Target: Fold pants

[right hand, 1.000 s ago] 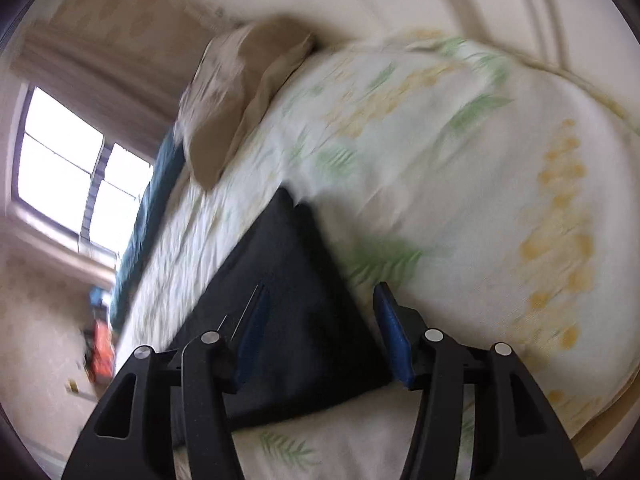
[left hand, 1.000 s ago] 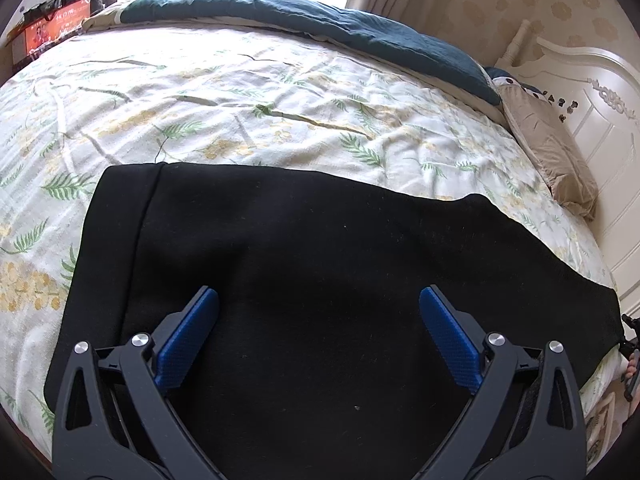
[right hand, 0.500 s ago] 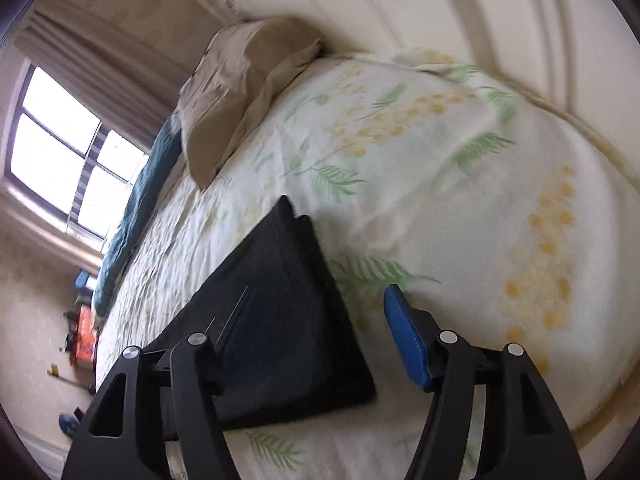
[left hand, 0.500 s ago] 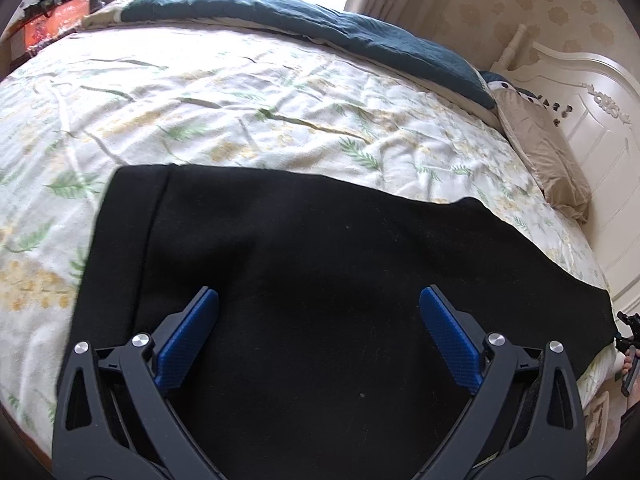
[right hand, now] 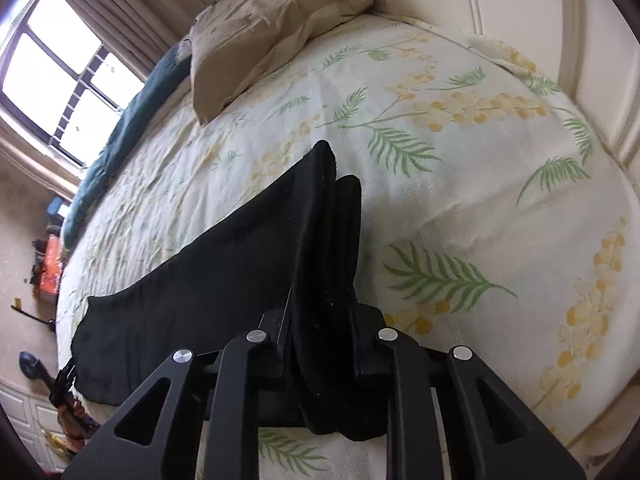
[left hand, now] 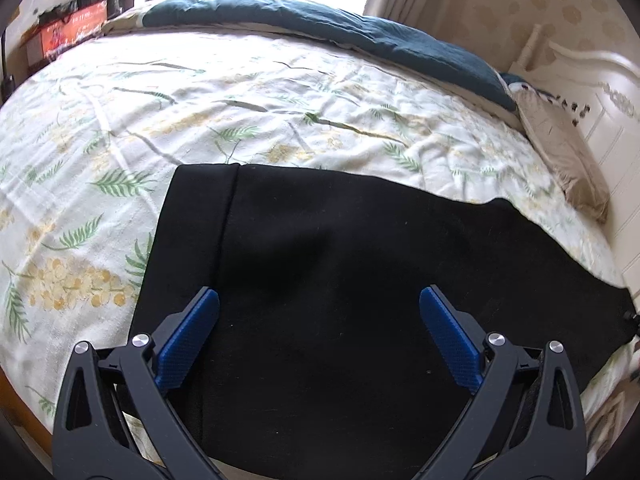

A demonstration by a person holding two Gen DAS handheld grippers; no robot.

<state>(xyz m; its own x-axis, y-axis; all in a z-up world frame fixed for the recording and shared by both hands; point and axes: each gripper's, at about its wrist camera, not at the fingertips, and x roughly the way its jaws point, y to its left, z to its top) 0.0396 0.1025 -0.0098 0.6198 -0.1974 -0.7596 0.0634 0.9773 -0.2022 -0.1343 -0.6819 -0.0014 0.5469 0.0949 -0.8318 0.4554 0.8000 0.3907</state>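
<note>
Black pants (left hand: 360, 280) lie flat on the bed (left hand: 200, 112), spread lengthwise along its near edge, over a white sheet printed with green fern and yellow flower sprigs. Left tongs (left hand: 319, 320) hover over the pants with jaws wide apart, blue pads (left hand: 188, 340) clear of the cloth, nothing between them; a seam or fold line of the pants runs just by the left pad. Right tongs (right hand: 320, 336) are at the other end of the pants (right hand: 224, 264), jaws closing on a bunched end of the black fabric, which stands up between them in folds and peaks toward the pillow; the pads are hidden by the cloth, and the fabric looks pinched and lifted off the sheet there. The rest of the pants trails away flat from the right tongs along the bed's edge. A tan pillow (right hand: 272, 20) sits at the head end of the bed against a cream headboard (left hand: 600, 92). A dark teal blanket (left hand: 320, 36) is rolled along the bed's far edge, under the window (right hand: 60, 72). A red-orange box (left hand: 72, 28) sits off the far left corner of the bed; details there are too small to tell.
</note>
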